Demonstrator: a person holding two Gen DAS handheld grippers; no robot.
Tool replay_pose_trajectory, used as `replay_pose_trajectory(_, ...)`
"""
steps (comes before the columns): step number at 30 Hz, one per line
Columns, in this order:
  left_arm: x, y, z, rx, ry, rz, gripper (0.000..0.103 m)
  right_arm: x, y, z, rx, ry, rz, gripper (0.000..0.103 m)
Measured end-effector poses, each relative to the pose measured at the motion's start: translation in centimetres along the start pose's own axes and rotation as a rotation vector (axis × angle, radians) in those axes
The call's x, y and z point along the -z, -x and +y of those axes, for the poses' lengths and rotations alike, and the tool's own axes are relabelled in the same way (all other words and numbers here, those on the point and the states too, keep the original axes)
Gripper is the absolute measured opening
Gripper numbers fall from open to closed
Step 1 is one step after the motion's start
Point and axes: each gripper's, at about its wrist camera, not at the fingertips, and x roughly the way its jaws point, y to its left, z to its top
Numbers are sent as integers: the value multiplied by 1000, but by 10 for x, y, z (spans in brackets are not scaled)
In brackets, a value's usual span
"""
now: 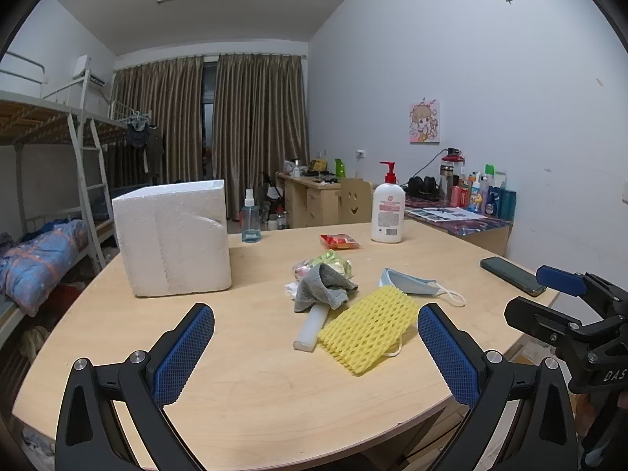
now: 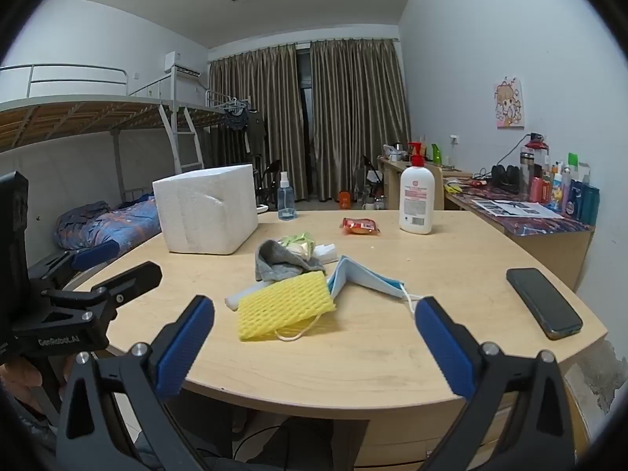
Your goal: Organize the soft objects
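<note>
The left tool [image 1: 316, 349] is hovering over the near edge of the table [image 1: 255, 392], its blue-padded jaws standing spread wide and gripping nothing. The right tool [image 2: 314, 345] is hovering likewise at the near edge, its jaws spread wide and empty.

Just beyond both tools, toward the middle of the table, the soft objects are lying in a loose heap. A yellow foam net sleeve [image 1: 367, 327] is lying nearest, partly covering a white foam tube [image 1: 312, 329]. A blue face mask [image 1: 412, 284] is lying just beside the sleeve on its right, touching it. A grey cloth [image 1: 324, 286] is draping over the far end of the tube, with crumpled green and clear wrappers [image 1: 333, 261] sitting behind it.

A white foam box [image 1: 174, 235] is standing toward the far left edge. A red snack packet [image 1: 338, 241], a lotion pump bottle [image 1: 387, 210] and a small spray bottle [image 1: 250, 218] are standing along the far edge. A phone [image 1: 512, 274] is lying at the right edge.
</note>
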Motion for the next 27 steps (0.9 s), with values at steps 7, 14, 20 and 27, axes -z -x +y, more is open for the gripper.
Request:
replay_pose_trajectory(7,-1,0,0,1,-3,1,103,-3,0,0,1,1,0,103)
replay_pose_trajectory(14,-1,0,0,3,-4,2,103,-3,0,0,1,0,0,103)
replay_pose_trajectory(20,0,-1,0,-4,-5,9,103,-3,-1,0,1,0,1,103)
replay_pose_trajectory(27,0,-3,1,2,-8,14,103,-4,-1,-1,-1,0,1,103)
